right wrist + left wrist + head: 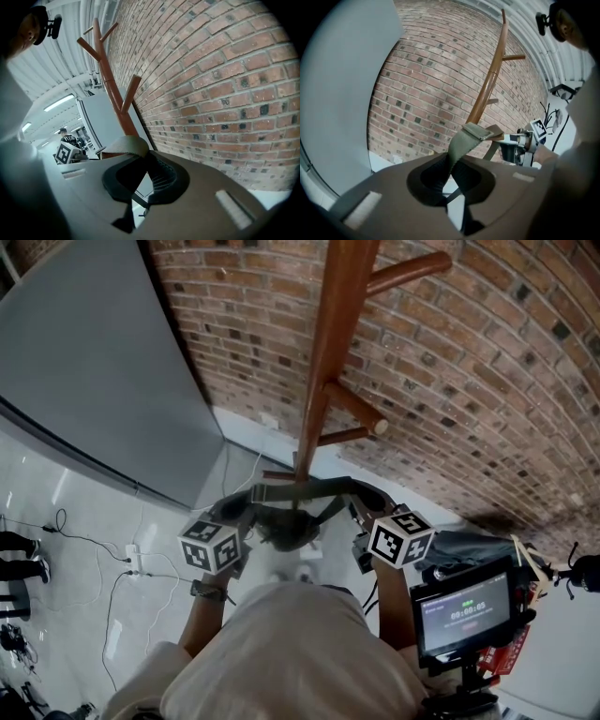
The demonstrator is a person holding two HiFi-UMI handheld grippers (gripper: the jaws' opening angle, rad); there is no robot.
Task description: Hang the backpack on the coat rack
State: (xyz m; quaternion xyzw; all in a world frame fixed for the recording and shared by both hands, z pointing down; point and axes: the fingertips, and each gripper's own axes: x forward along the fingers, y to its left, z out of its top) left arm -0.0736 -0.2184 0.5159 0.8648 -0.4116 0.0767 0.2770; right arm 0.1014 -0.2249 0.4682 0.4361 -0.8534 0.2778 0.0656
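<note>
A wooden coat rack point(323, 352) stands against the brick wall, with a short peg point(359, 410) low on its pole. The backpack's olive strap point(302, 489) stretches between my two grippers in front of the pole, below that peg, and the dark backpack body point(286, 526) hangs under it. My left gripper point(236, 514) is shut on the strap's left part point(461, 143). My right gripper point(361, 518) is shut on its right part point(123, 146). The rack's pole point(489, 86) point(111, 86) rises behind the strap in both gripper views.
A large grey panel point(89, 371) leans on the brick wall point(487, 381) to the left. Cables and a power strip point(132, 560) lie on the white floor. A small screen on a stand point(464, 612) is at the right. A person point(69, 137) stands far off.
</note>
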